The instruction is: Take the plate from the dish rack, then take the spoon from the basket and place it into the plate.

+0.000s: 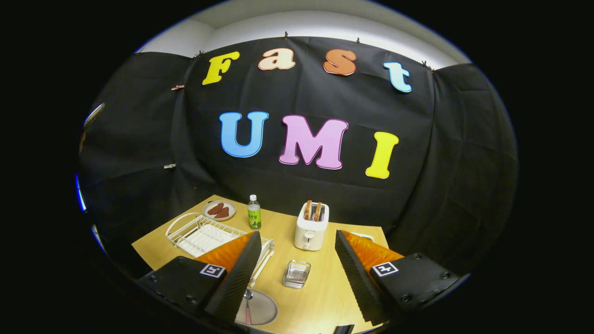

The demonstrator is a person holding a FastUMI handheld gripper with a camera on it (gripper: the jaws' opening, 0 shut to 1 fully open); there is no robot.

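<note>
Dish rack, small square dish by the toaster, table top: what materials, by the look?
Dish rack: thin white wire, probably coated metal. Square dish: see-through with bright edges, glass or clear plastic. Table: pale wood grain, matte, maybe laminate. Gripper open, holding nothing.

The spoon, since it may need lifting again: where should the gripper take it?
The spoon lies flat in the grey plate, bowl toward the dish rack. Probably grip mid-handle from above, fingers across the thin shaft. The gripper is open, holding nothing.
</note>
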